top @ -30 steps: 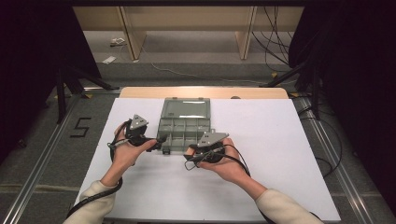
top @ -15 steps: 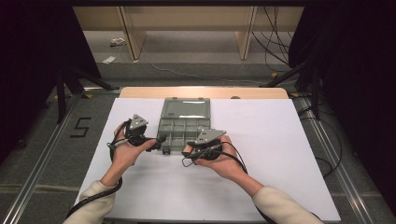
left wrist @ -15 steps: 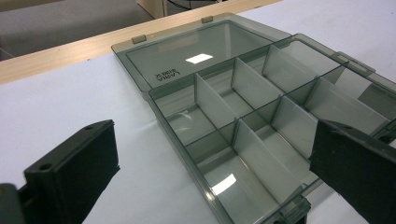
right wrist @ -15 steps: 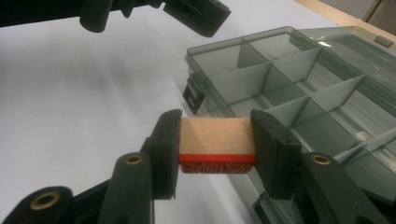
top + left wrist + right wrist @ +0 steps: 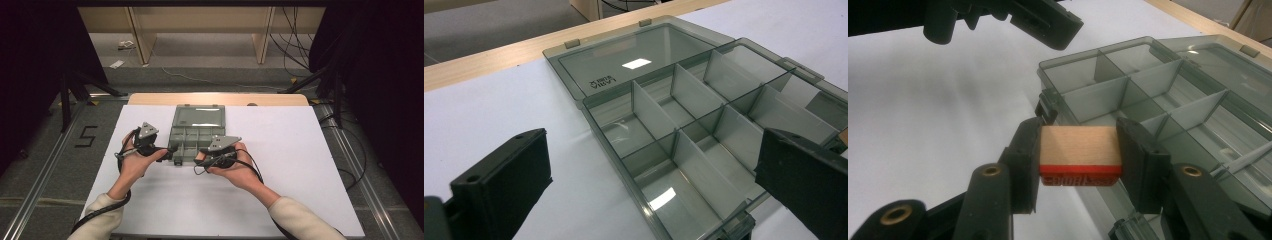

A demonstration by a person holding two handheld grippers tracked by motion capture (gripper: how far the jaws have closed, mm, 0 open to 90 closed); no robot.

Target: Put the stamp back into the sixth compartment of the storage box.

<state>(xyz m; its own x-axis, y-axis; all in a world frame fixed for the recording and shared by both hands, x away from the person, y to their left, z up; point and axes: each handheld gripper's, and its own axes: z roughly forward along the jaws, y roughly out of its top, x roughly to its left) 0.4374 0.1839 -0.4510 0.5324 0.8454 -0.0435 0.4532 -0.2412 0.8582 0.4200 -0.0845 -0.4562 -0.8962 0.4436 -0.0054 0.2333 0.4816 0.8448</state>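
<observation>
both my forearms come in from the bottom of the high view, cream sleeves at the near edge of the white table (image 5: 300,150), angled inward so my hands meet near the front of the clear compartment box (image 5: 192,137).

my right hand (image 5: 237,167) lies low on the table, palm turned inward, wrapped around the right gripper (image 5: 200,157), which points leftward along the box's near edge; its grey three-cornered plate sits on top and its cable loops under my wrist. in the right gripper view this claw (image 5: 1080,152) is about half way open and clamped on a small wooden stamp block (image 5: 1080,146): one black jaw presses on each end of it, pale wood on top, a red band and raised red lettering along the lower face. the block hangs just at the near wall of the box (image 5: 1148,85), in front of its nearest compartments, and is held clear of the table.

my left hand (image 5: 134,162) grips the left gripper (image 5: 172,149) from behind, wrist slightly raised, the claw aimed rightward at the left front corner of the box. in the left gripper view its jaws stand wide apart with nothing between them, one over the bare table (image 5: 499,110) and the other over the box (image 5: 684,125), whose hinged lid (image 5: 624,65) lies flat open beyond the dividers.

the two claws face each other, near but apart.
</observation>
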